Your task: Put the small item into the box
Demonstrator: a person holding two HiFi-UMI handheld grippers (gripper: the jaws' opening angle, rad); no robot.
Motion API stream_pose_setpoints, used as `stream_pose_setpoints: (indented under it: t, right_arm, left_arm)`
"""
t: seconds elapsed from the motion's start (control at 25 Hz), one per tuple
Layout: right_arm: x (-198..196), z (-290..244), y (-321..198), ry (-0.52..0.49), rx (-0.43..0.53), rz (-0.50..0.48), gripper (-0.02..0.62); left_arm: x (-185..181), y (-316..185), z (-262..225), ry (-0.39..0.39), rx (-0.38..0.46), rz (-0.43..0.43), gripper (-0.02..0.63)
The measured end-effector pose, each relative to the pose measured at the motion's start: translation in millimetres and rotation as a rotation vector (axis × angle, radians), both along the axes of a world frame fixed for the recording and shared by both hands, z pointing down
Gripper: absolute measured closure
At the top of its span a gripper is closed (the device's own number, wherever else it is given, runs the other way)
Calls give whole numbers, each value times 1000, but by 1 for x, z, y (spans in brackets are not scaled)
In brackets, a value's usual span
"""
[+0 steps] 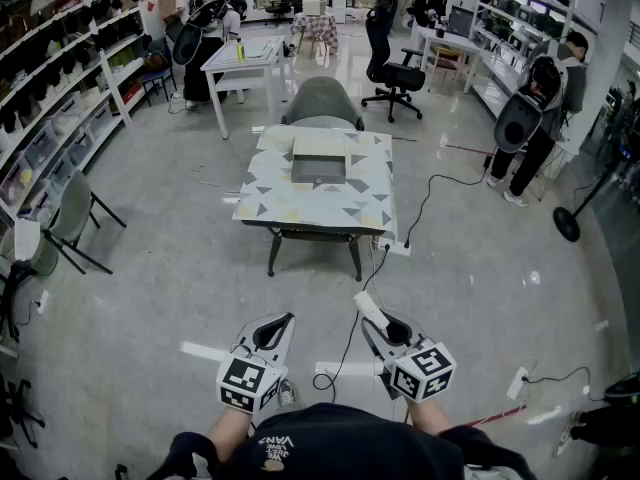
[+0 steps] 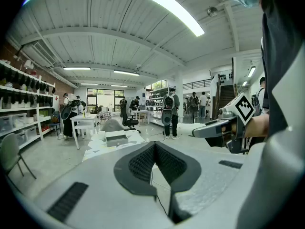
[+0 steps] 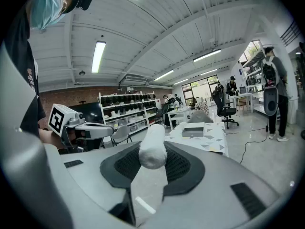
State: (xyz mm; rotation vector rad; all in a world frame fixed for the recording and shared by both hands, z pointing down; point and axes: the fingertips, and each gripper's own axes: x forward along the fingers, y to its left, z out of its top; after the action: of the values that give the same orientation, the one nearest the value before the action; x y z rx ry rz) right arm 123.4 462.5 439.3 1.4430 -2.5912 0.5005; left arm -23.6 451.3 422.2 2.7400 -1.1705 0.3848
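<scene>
White roll (image 3: 153, 147) was pinched in right gripper (image 1: 378, 326), long axis aimed at box (image 1: 320, 148) well ahead; left gripper (image 1: 280, 326) pressed together, empty.

Head view steeply down, gripper views along jaws (sharing distant table (image 1: 270, 193))

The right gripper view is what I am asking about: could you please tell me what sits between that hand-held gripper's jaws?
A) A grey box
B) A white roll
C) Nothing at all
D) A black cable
B: in the right gripper view a white roll is clamped between the jaws of the right hand-held gripper and juts forward past their tips.
</scene>
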Motion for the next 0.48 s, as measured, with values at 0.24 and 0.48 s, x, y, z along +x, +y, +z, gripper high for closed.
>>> stream_pose_setpoints:
  t: [0.24, 0.48]
  right_arm:
    - [-13, -4, -29, 3, 31, 23, 471]
    - [-32, -7, -43, 2, 52, 53, 471]
  left_arm:
    - [-15, -30, -2, 6, 17, 6, 600]
    - [-34, -48, 3, 9, 10, 31, 600]
